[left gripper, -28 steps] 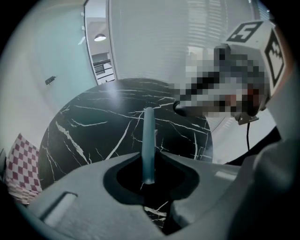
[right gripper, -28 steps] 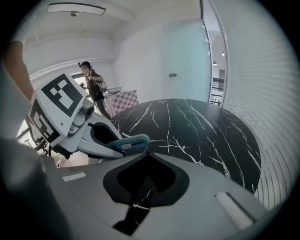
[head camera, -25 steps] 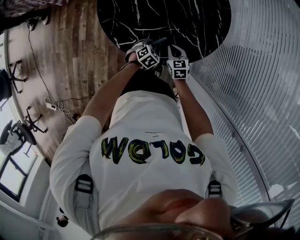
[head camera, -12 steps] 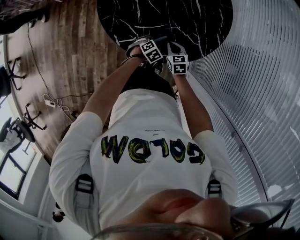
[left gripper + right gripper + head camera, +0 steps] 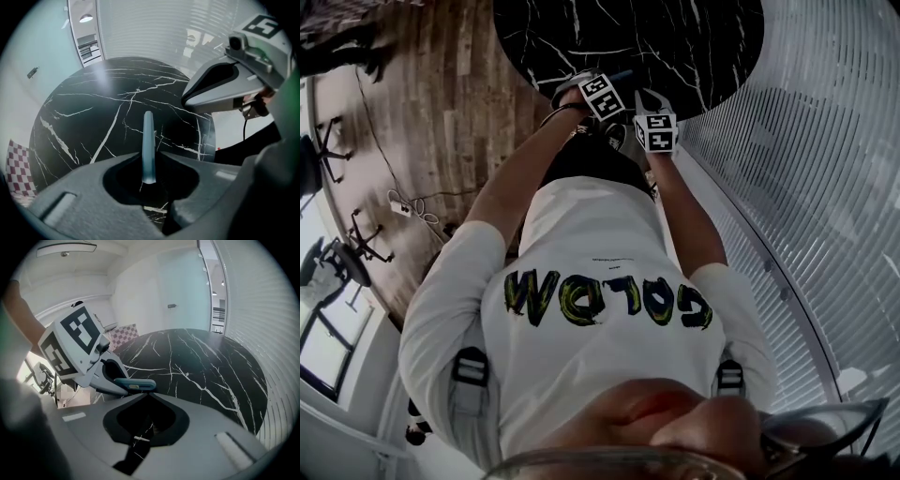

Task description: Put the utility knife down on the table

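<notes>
Blue utility knife (image 5: pixel 148 140) hangs just inside table (image 5: pixel 84 122) edge.

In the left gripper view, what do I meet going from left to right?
Red-and-white checkered surface → blue-grey utility knife, clamped at centre → grey right gripper with its marker cube.

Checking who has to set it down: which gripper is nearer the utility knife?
Left. The left gripper is shut on the utility knife; the right gripper sits alongside, jaws together, apart from the knife.
</notes>
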{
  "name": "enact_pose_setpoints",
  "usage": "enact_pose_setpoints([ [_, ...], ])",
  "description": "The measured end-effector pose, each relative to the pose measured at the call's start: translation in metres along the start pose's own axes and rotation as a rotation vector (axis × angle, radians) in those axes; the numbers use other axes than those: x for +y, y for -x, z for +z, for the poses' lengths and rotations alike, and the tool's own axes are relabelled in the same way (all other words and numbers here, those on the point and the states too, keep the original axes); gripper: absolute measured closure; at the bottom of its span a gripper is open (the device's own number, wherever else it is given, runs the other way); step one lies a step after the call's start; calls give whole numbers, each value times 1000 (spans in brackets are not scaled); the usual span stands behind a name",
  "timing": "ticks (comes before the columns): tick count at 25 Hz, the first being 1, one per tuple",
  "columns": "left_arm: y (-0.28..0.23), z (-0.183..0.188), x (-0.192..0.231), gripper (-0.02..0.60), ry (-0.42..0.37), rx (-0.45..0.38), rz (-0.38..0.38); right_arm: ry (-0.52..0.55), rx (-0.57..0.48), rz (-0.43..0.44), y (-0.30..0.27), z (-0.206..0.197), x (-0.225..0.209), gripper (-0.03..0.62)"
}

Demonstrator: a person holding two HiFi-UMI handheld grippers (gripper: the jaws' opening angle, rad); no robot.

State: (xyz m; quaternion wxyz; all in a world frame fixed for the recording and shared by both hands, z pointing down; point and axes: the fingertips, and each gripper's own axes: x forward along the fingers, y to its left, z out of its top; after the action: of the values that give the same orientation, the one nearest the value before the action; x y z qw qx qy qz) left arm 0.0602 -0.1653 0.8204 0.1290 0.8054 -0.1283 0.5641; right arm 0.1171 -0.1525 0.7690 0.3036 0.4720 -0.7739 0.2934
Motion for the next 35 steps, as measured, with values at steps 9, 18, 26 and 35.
enact_pose_setpoints([
  [9, 4, -2, -1, 460, 38, -43, 7, -2, -22, -6, 14, -5, -2, 592],
  [18, 22, -2, 0, 434, 50, -128, 85, 2, -64, -18, 34, 0, -1, 592],
  [26, 89, 25, -6, 436, 143, -372, 137, -11, -171, -8, 66, 24, 9, 594],
  [35, 192, 58, -27, 474, 255, -653, 116, 0, -355, 24, 127, 85, 34, 594],
])
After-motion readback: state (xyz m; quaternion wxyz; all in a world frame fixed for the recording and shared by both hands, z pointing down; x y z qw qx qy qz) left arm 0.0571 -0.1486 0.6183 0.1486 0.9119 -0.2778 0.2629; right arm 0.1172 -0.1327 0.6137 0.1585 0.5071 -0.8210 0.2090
